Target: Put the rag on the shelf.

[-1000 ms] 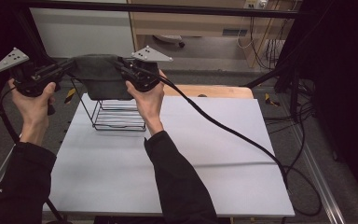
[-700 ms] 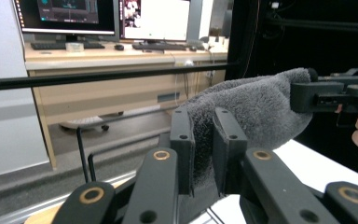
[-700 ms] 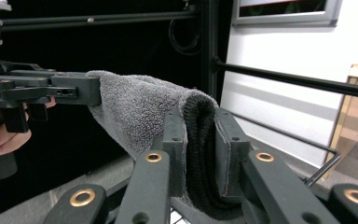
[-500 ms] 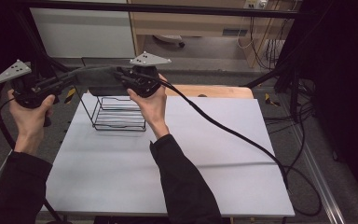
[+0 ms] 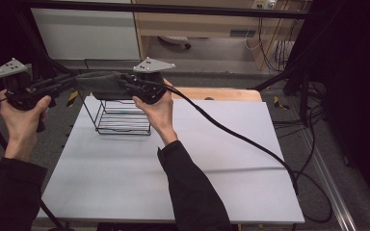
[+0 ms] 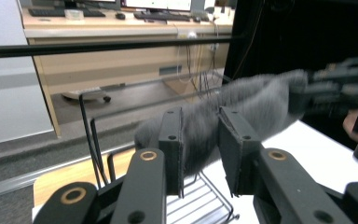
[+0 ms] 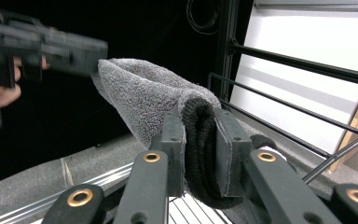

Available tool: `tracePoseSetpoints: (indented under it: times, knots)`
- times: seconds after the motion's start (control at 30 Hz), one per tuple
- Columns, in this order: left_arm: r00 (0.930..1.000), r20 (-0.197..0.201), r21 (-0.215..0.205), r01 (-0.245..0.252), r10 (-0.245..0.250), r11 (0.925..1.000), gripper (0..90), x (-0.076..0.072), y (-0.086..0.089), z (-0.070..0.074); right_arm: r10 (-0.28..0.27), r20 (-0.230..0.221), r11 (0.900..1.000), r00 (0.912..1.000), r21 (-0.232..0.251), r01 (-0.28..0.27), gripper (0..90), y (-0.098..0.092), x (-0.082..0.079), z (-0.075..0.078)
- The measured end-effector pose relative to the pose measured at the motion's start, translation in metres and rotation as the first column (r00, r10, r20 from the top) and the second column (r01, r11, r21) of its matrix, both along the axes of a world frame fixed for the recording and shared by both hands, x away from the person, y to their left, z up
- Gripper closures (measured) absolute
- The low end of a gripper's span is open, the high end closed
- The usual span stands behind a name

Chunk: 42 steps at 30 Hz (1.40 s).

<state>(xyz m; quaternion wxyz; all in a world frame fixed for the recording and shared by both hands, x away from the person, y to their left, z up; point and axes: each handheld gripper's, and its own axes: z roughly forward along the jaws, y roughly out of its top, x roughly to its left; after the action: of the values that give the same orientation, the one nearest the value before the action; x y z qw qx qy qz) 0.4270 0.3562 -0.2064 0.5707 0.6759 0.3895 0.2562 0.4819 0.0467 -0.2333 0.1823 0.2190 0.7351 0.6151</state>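
A grey terry cloth (image 5: 101,84) hangs stretched in the air between my two grippers, above a black wire basket (image 5: 123,120). My left gripper (image 5: 74,82) holds its left end. In the left gripper view the cloth (image 6: 256,100) fills the gap between the pads of the left gripper (image 6: 200,126), whose jaws have just been opening a little. My right gripper (image 5: 125,85) is shut on the other end. In the right gripper view a thick fold of cloth (image 7: 140,93) is pinched in the right gripper (image 7: 200,126).
The basket stands at the back left of the white table (image 5: 197,159), under the cloth. A thick black cable (image 5: 241,137) trails from the right gripper across the table to its right edge. Black frame bars and a desk lie beyond the table.
A second ago the cloth hung as a deeper dark mass between the grippers; now it is a thinner, flatter band. Both hands have stayed almost in place.
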Motion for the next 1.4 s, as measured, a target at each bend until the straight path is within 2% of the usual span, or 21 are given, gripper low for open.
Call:
tracePoseSetpoints:
  times: [0.07, 0.17, 0.27, 0.37, 0.63, 0.83, 1.0, 1.07, 1.1, 1.2, 1.27, 1.3, 1.4]
  knots:
    - [0.9999, -0.010, 0.011, -0.008, 0.008, 0.9999, 73.0, 0.002, -0.002, 0.004, 0.005, 0.001, 1.000, 1.0000, -0.010, -0.005, 76.0, 0.000, 0.000, -0.001]
    - [0.9985, -0.055, 0.039, 0.002, 0.000, 0.9993, 76.9, 0.008, -0.007, 0.004, 0.009, 0.012, 1.000, 0.9999, -0.023, -0.009, 75.6, 0.001, -0.001, -0.004]
    - [0.9947, -0.101, 0.056, 0.025, -0.020, 0.9981, 80.1, 0.013, -0.012, 0.001, 0.014, 0.012, 1.000, 0.9998, -0.021, -0.013, 75.2, 0.001, -0.001, -0.006]
    - [0.9908, -0.129, 0.057, 0.048, -0.040, 0.9973, 84.6, 0.014, -0.014, -0.004, 0.018, 0.018, 0.999, 0.9997, -0.032, -0.018, 74.0, 0.000, -0.001, -0.007]
    - [0.9851, -0.163, 0.086, 0.071, -0.057, 0.9937, 89.7, 0.012, -0.015, -0.017, 0.036, 0.001, 0.997, 0.9993, -0.061, -0.036, 64.8, -0.001, -0.003, -0.008]
    - [0.9828, -0.175, 0.118, 0.079, -0.057, 0.9899, 90.0, 0.012, -0.018, -0.026, 0.043, -0.007, 0.998, 0.9990, -0.054, -0.044, 52.5, -0.002, -0.007, -0.005]
    - [0.9828, -0.179, 0.142, 0.072, -0.045, 0.9872, 90.0, 0.013, -0.021, -0.036, 0.070, -0.003, 0.996, 0.9975, -0.052, -0.070, 49.1, -0.003, -0.012, -0.004]
    - [0.9819, -0.185, 0.144, 0.069, -0.041, 0.9871, 90.0, 0.015, -0.022, -0.040, 0.075, -0.003, 0.996, 0.9972, -0.051, -0.075, 50.2, -0.003, -0.013, -0.004]
    - [0.9816, -0.187, 0.147, 0.067, -0.039, 0.9869, 90.0, 0.016, -0.023, -0.042, 0.076, -0.006, 0.996, 0.9971, -0.049, -0.076, 53.6, -0.003, -0.014, -0.004]
    - [0.9812, -0.191, 0.160, 0.061, -0.029, 0.9852, 90.0, 0.019, -0.026, -0.048, 0.064, -0.044, 0.995, 0.9970, -0.070, -0.067, 76.8, -0.002, -0.012, -0.005]
    - [0.9822, -0.186, 0.165, 0.055, -0.024, 0.9848, 90.0, 0.020, -0.028, -0.052, 0.048, -0.078, 0.994, 0.9958, -0.092, -0.055, 87.1, -0.002, -0.010, -0.008]
    - [0.9828, -0.183, 0.163, 0.053, -0.022, 0.9853, 90.0, 0.021, -0.029, -0.054, 0.040, -0.091, 0.994, 0.9951, -0.100, -0.049, 90.0, -0.001, -0.008, -0.010]
    - [0.9844, -0.175, 0.156, 0.042, -0.014, 0.9869, 90.0, 0.023, -0.030, -0.059, 0.015, -0.128, 0.993, 0.9917, -0.115, -0.030, 90.0, -0.001, -0.003, -0.017]
